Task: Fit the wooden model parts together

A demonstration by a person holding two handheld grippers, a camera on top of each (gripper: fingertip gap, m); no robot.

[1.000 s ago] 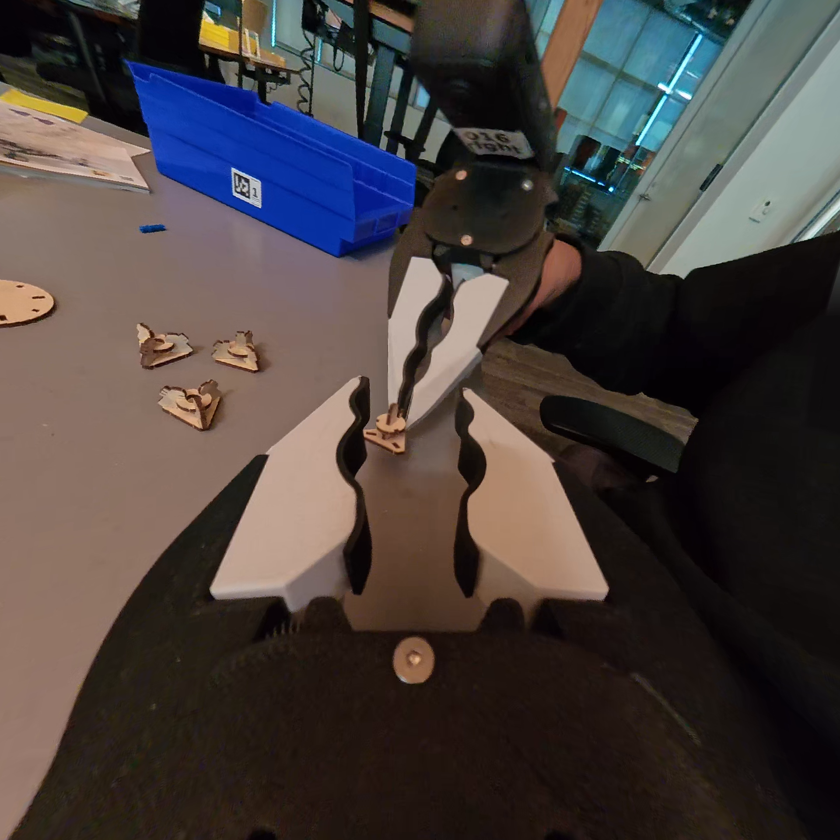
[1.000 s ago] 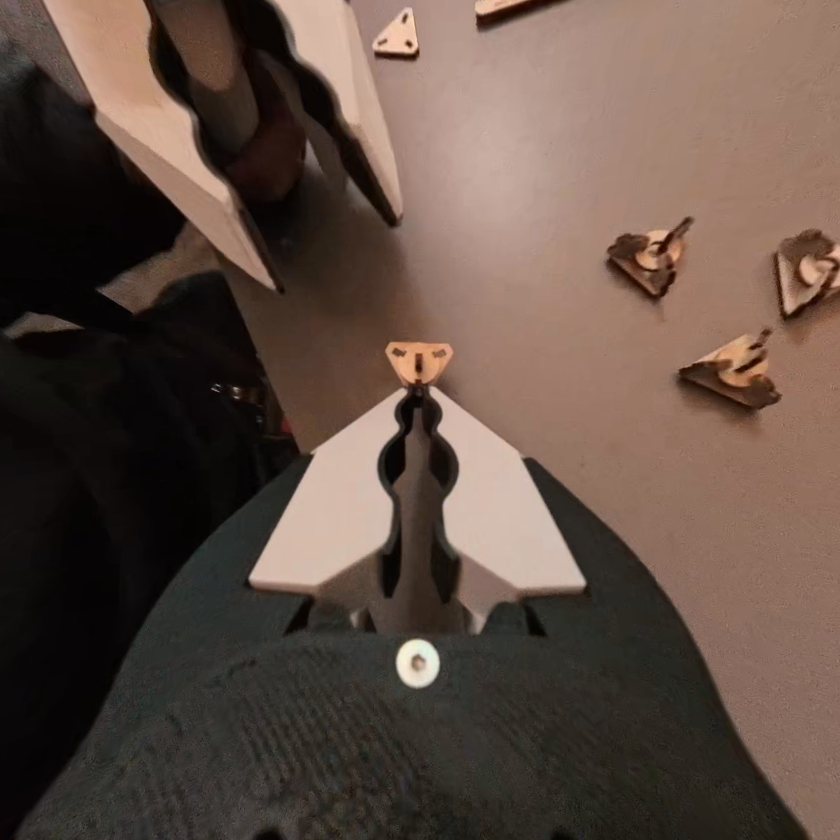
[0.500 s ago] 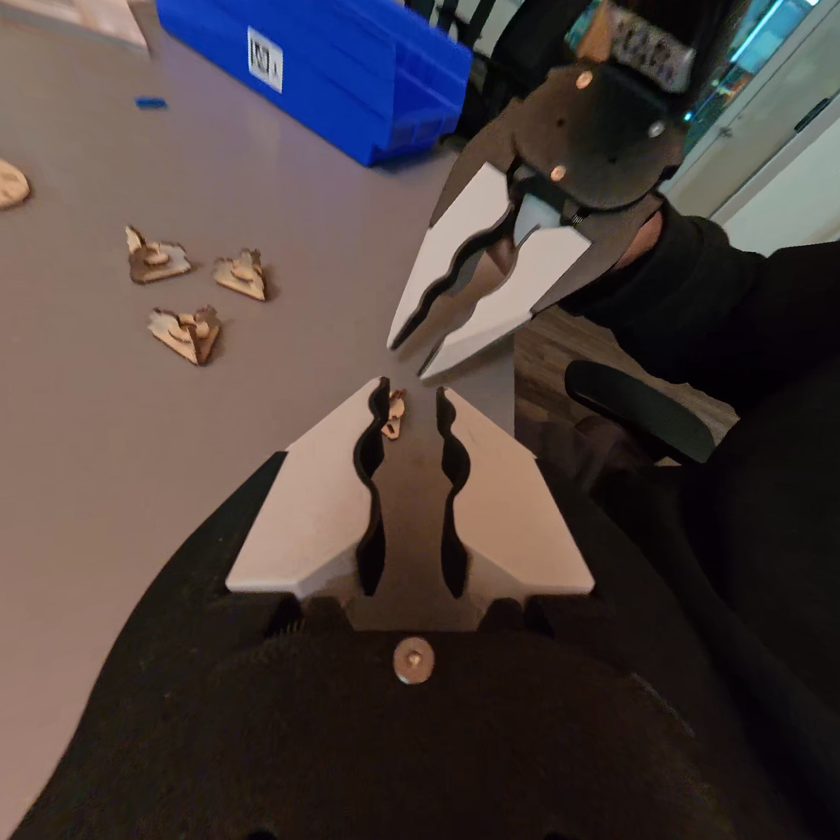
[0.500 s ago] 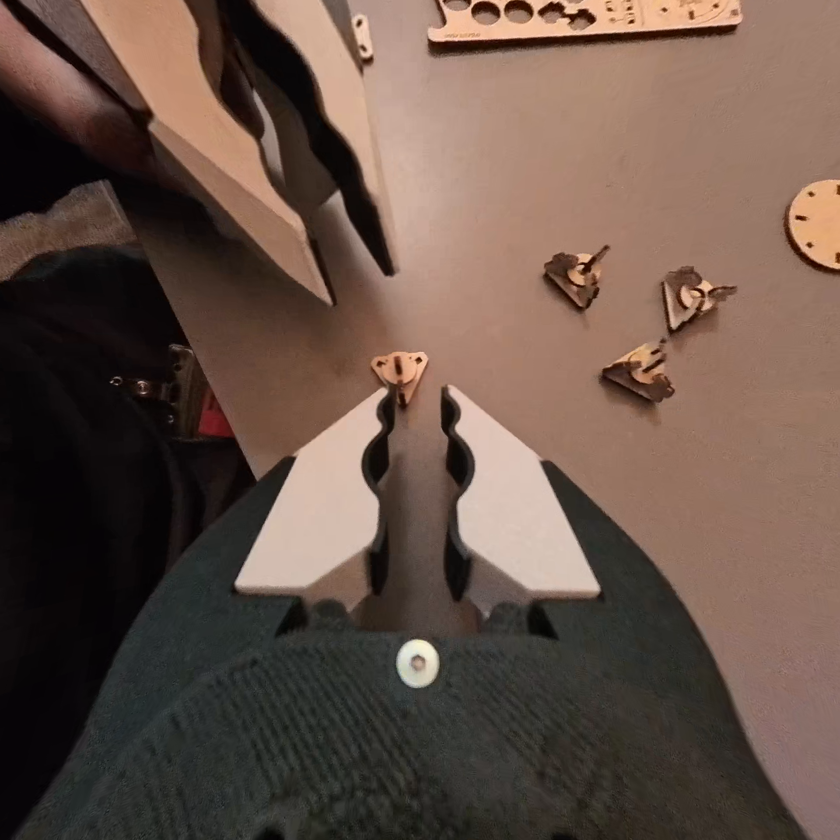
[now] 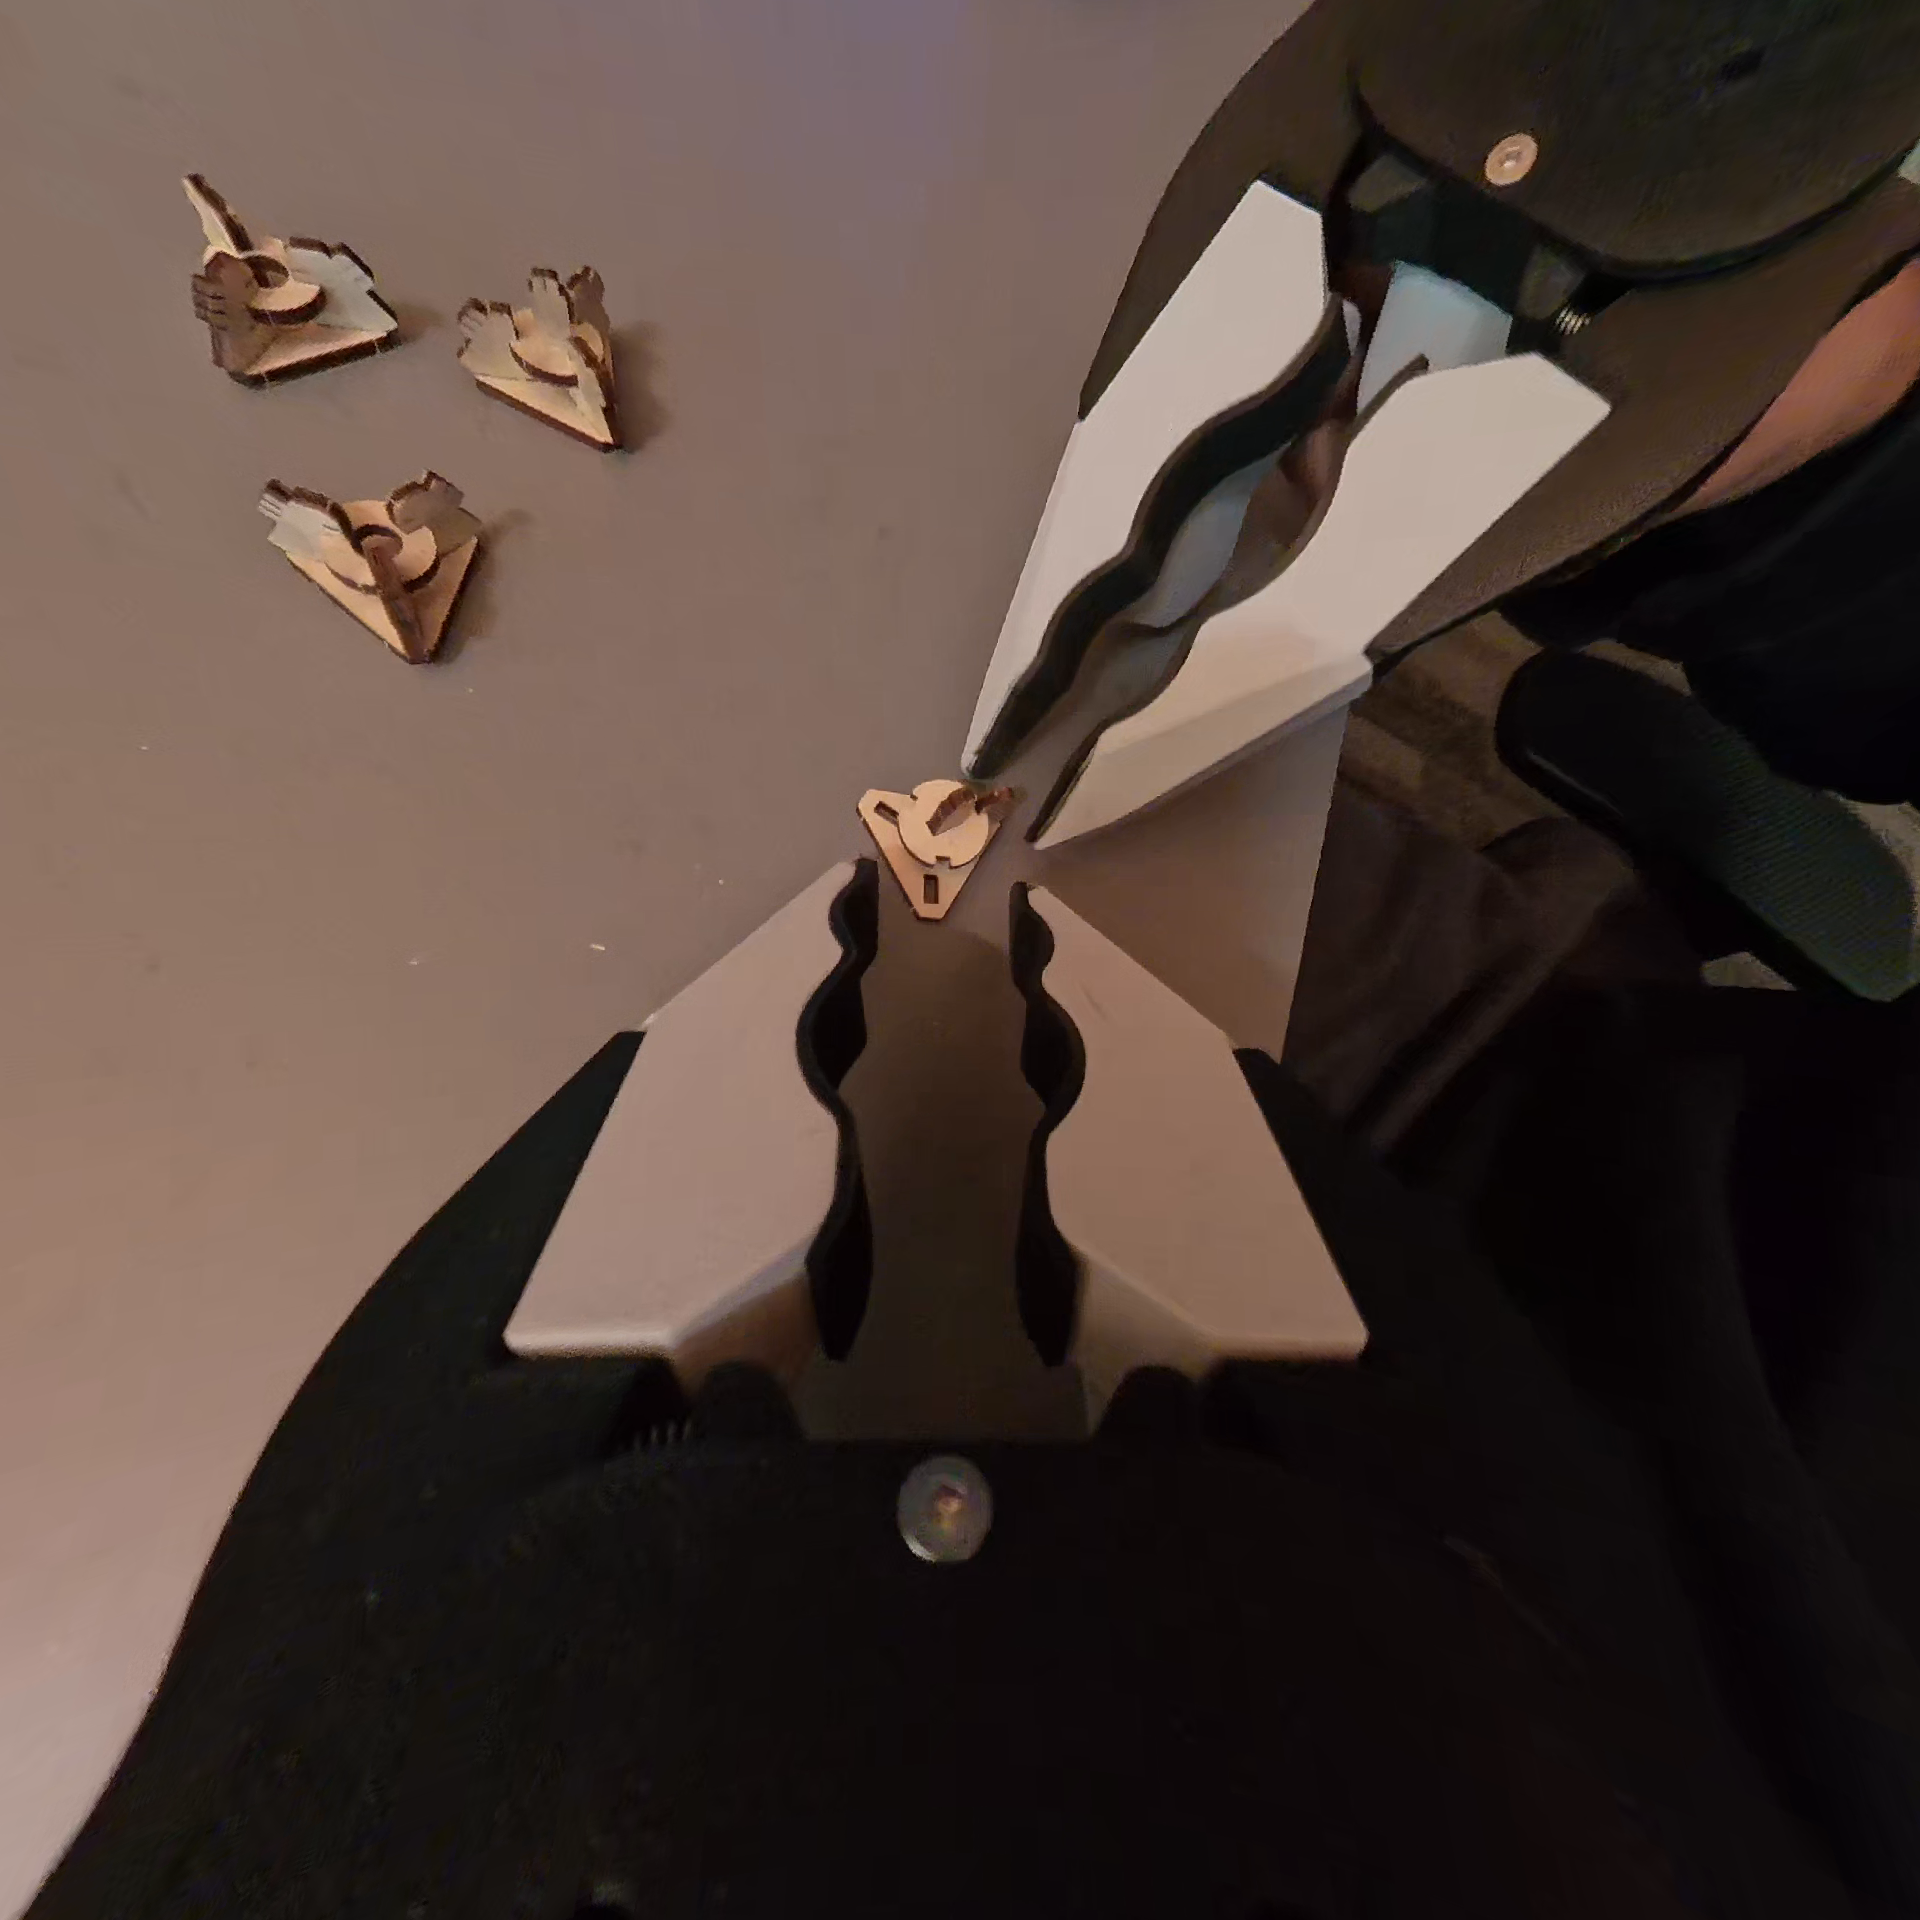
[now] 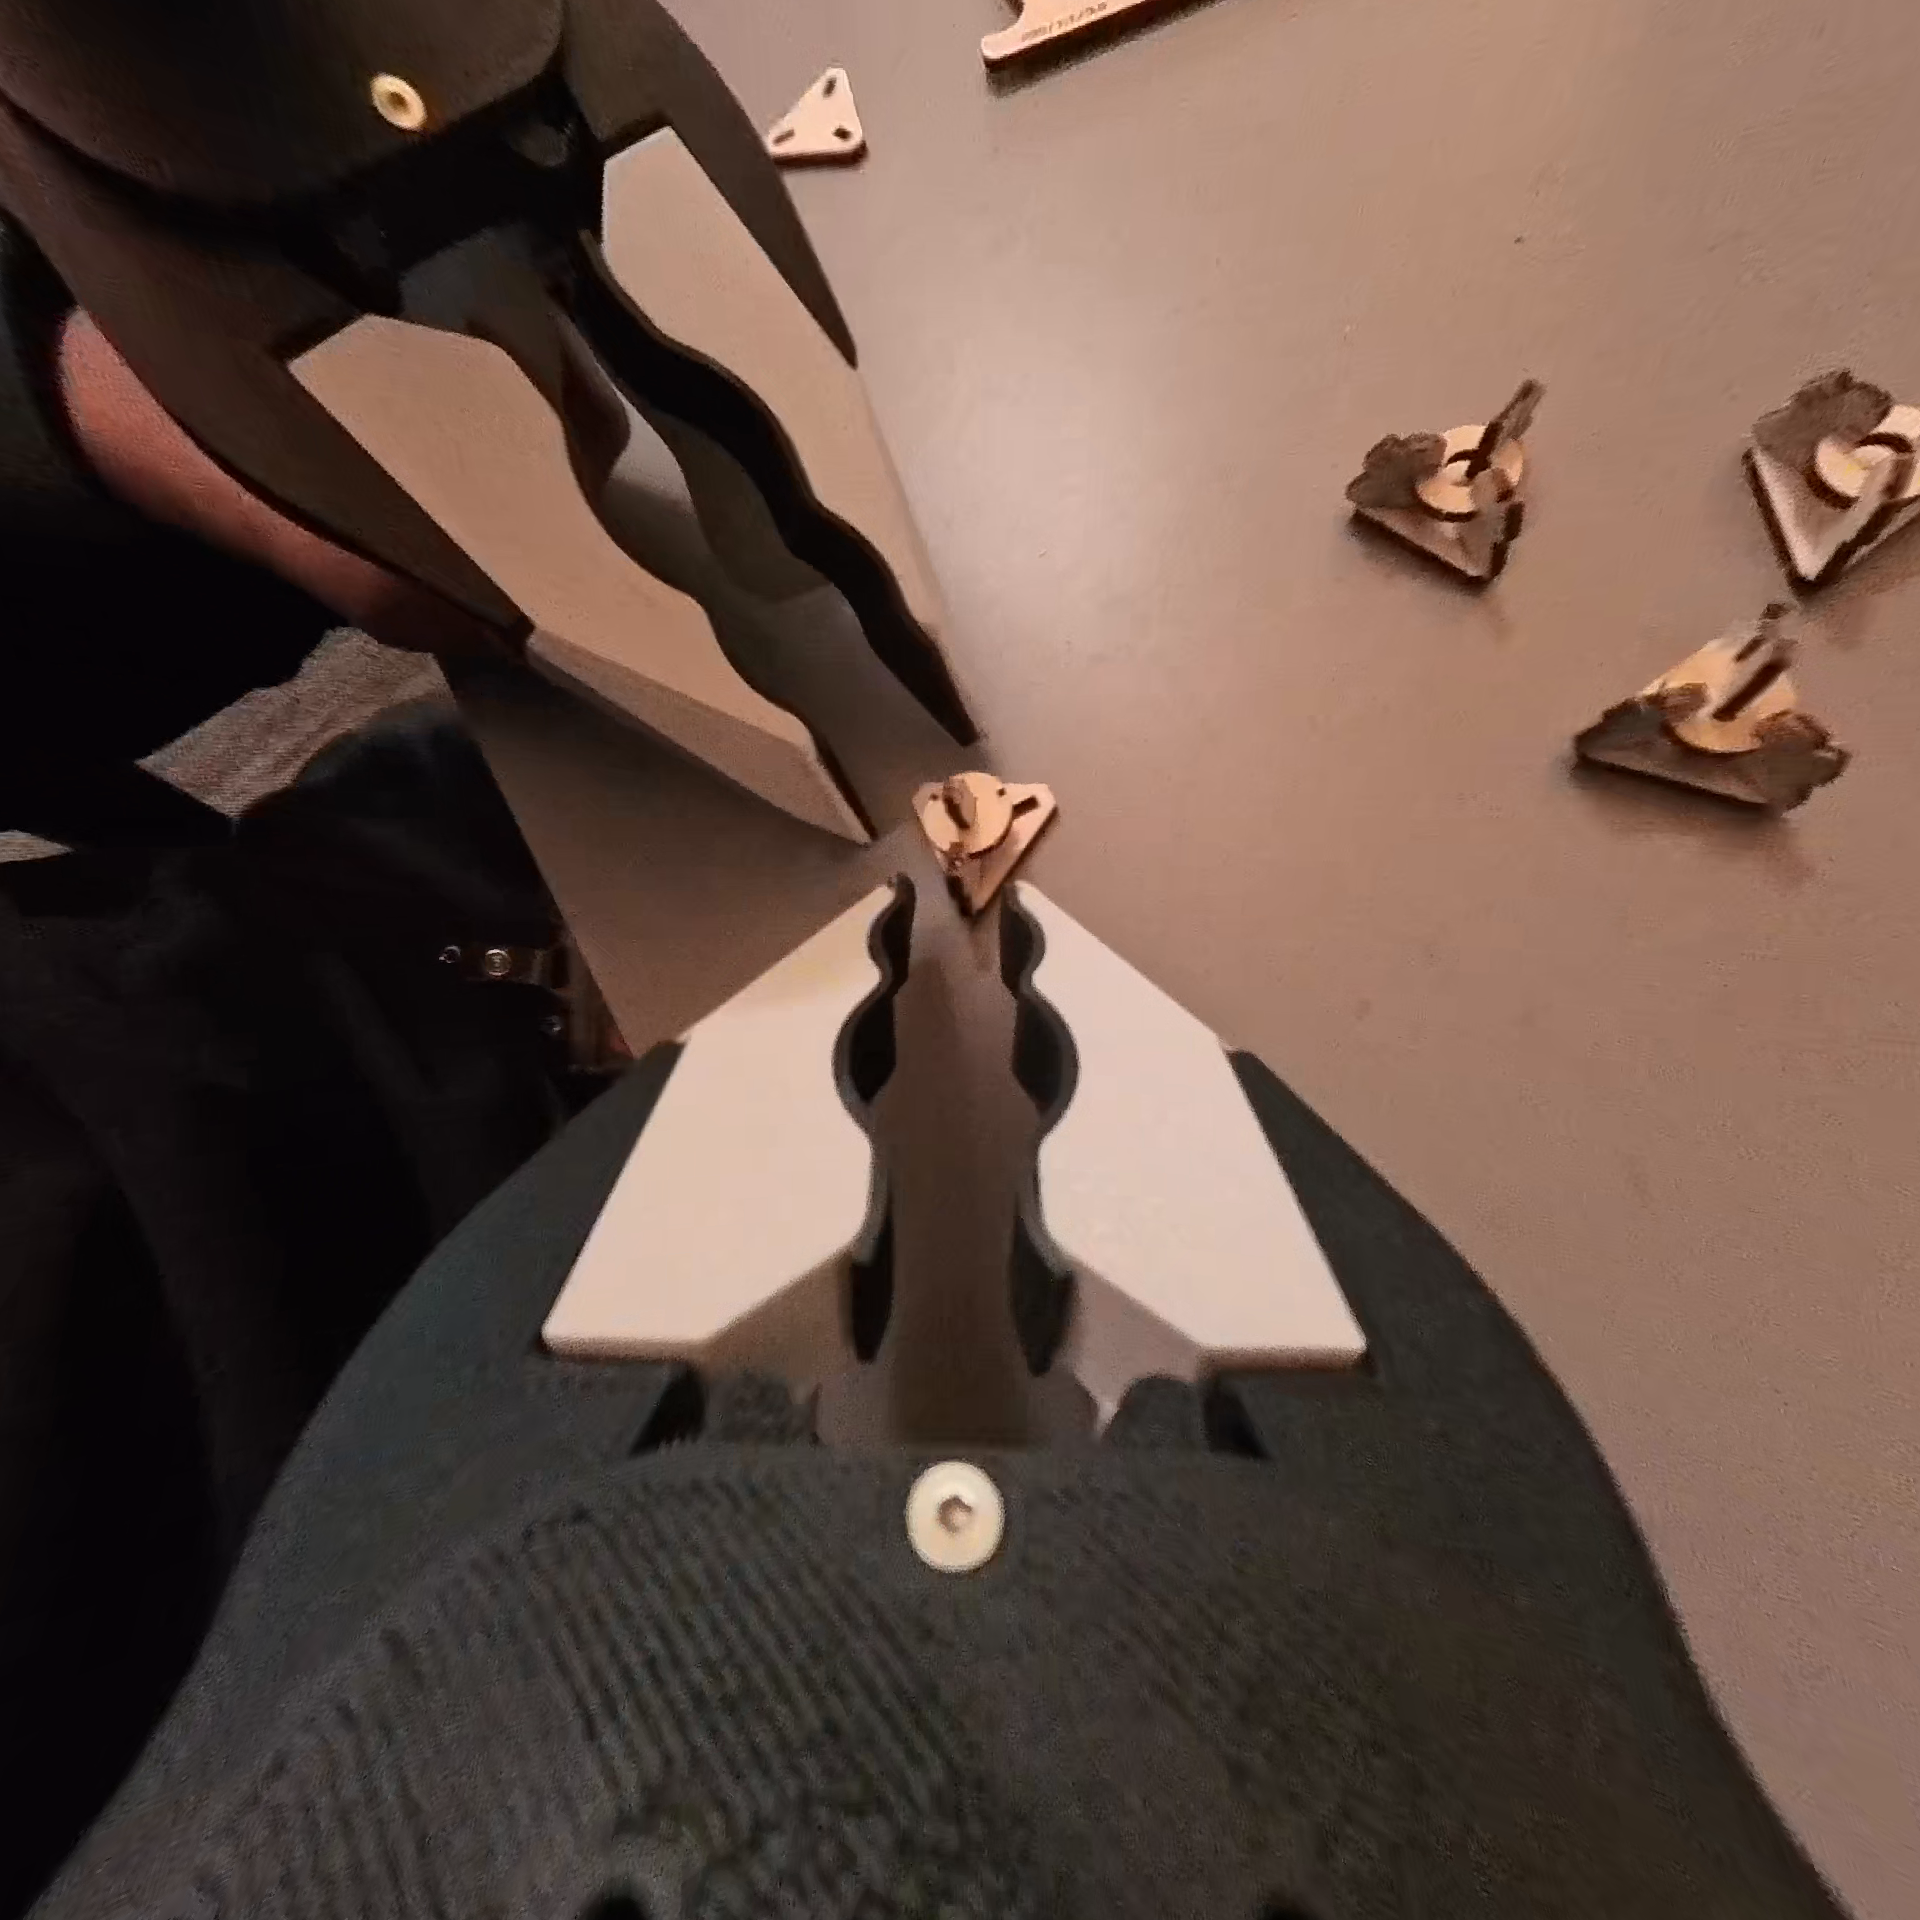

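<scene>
A small wooden triangle with a round disc and an upright peg [image 5: 928, 836] lies flat on the grey table [image 5: 623, 883], near its edge. My left gripper [image 5: 940, 883] is open, and the triangle's near corner lies loose between its fingertips. My right gripper [image 5: 1008, 805] comes in from the upper right, open, with its tips beside the peg. In the right wrist view the triangle [image 6: 982, 831] lies just ahead of my right gripper [image 6: 961, 888], not pinched. The left gripper [image 6: 914, 784] reaches in there from the upper left, also open.
Three assembled wooden triangle pieces [image 5: 301, 301] [image 5: 551, 358] [image 5: 379, 566] stand on the table to the left; they also show in the right wrist view [image 6: 1444, 499]. A flat wooden triangle [image 6: 821, 130] and a wooden sheet [image 6: 1091, 26] lie farther off. A chair armrest [image 5: 1704, 831] is beyond the table edge.
A second ago my right gripper was shut on the triangle's peg. It opened, and the piece now lies flat on the table. Both grippers came down closer to it.
</scene>
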